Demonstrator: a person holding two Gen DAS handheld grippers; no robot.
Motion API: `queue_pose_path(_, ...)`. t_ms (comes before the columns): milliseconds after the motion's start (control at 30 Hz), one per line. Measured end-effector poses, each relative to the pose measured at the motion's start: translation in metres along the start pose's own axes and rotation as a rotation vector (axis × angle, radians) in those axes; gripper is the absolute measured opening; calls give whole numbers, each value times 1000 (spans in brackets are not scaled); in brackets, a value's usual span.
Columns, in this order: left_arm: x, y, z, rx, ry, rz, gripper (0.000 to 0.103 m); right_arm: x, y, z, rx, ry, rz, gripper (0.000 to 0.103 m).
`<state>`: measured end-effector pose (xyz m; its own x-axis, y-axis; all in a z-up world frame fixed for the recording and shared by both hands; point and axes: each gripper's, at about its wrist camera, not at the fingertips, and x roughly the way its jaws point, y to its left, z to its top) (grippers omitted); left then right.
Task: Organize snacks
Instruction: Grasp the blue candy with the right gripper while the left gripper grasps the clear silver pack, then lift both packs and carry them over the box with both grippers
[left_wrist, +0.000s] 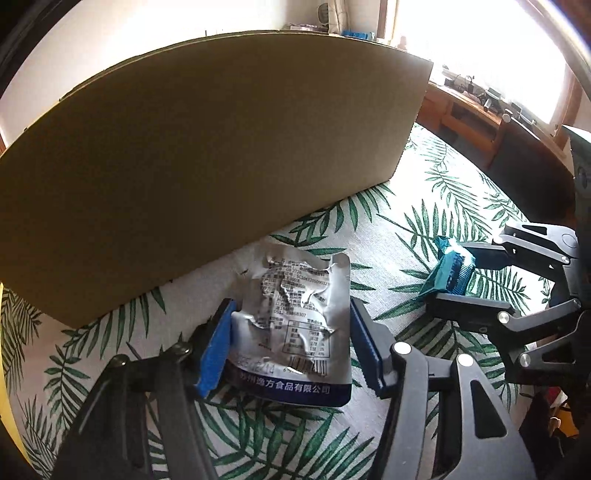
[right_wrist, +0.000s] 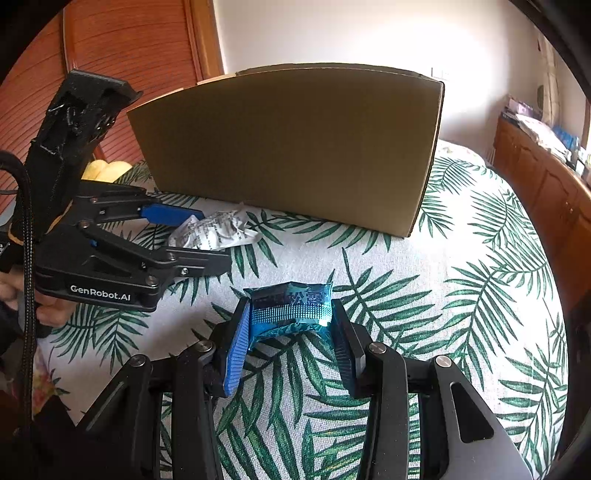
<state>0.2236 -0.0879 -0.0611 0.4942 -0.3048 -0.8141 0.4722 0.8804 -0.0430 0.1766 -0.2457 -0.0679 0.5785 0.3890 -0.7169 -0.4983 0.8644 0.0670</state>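
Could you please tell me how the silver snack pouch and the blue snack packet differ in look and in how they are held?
The silver pouch is flat, crinkled and larger; the blue packet is small and plump. The silver pouch lies between the left gripper's fingers, one pad apparently still off it; the blue packet is clamped in the right gripper. Both sit before the cardboard box on the leaf-print cloth.

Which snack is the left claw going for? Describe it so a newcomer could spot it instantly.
Start at the big brown cardboard box standing on the leaf-print cloth. Just in front of its near wall lies a crinkled silver foil pouch, between the left claw's blue pads. Unlike the small teal wrapped snack, it is silver with black print and a navy bottom band.
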Motion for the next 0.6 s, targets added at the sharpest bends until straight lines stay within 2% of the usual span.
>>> queue_pose_path(300,-10,1,0,-36,-35,-2,59,0,0,0,0,-4,-2,41)
queue_pose_path(600,-48,4,6,-77,-142,-13,60,-6,0,-1,5,-36,-25,41)
